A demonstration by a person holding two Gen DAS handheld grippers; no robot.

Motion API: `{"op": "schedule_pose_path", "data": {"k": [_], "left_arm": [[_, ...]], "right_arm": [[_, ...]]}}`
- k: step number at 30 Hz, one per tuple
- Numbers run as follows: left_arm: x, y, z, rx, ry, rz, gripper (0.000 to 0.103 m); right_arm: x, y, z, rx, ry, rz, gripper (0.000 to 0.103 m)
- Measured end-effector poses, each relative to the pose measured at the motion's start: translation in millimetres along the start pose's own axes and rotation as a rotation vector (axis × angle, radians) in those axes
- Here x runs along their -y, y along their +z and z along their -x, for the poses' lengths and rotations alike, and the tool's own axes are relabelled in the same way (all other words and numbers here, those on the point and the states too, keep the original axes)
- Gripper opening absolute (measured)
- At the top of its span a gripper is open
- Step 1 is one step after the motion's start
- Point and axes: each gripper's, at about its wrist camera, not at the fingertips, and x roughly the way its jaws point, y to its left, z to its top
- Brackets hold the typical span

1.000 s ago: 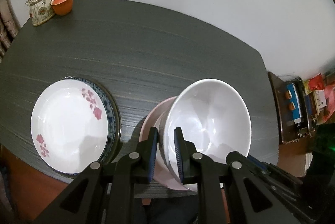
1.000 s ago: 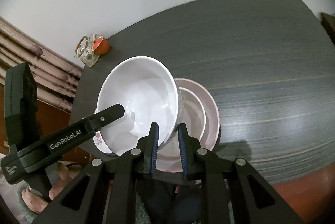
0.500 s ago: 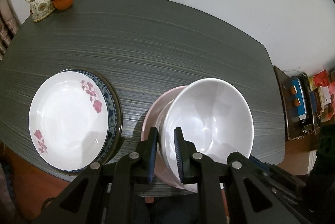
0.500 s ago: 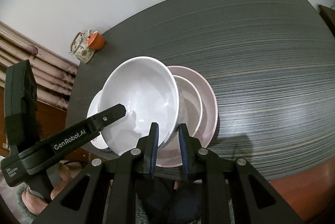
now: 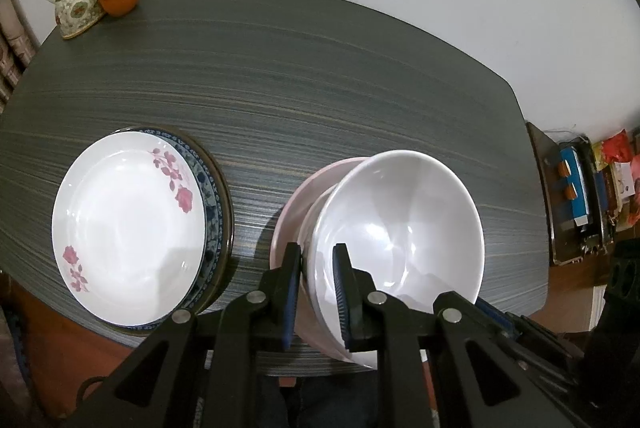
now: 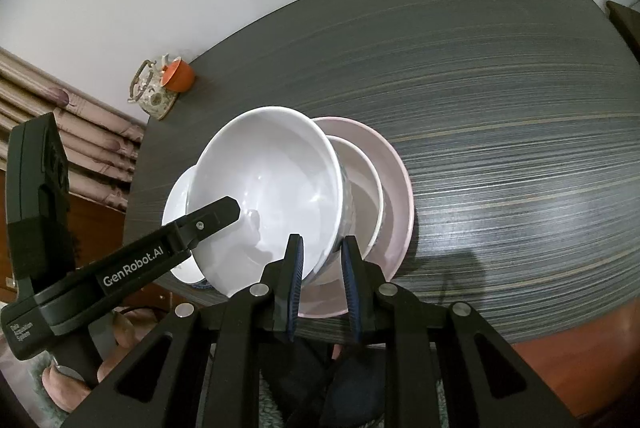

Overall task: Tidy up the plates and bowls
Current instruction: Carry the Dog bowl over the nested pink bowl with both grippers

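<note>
- White bowl rim pinched by my left gripper and my right gripper, hanging tilted over the smaller bowl on the pink plate.
- Uneven lowering could clip or slip.
- Farther left, the floral plate waits.

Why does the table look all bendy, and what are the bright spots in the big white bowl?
Left wrist view: the fisheye lens curves the table edges; the white bowl shows lamp glare. Right wrist view: same curving, with a gripper shadow on the tabletop at the right.
</note>
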Motion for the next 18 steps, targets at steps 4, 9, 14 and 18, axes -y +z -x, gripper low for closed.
{"op": "schedule_pose_path", "data": {"k": [4, 9, 14, 18], "left_arm": [[0.7, 0.8, -1.2, -0.008, 0.003, 0.002, 0.016], [1.3, 0.9, -2.6, -0.016, 0.003, 0.005, 0.016], [1.8, 0.4, -6.5, -0.023, 0.010, 0.003, 0.016], [4.4, 1.2, -10.5, -0.029, 0.014, 0.002, 0.016]], "right_arm": [[0.5, 1.1, -1.7, -0.005, -0.002, -0.008, 0.020], [0.4, 2.4, -4.0, -0.009, -0.004, -0.007, 0.020], [1.9, 2.2, -6.9, -0.011, -0.008, -0.011, 0.020], [3.3, 1.7, -10.7, -0.017, -0.010, -0.017, 0.020]]}}
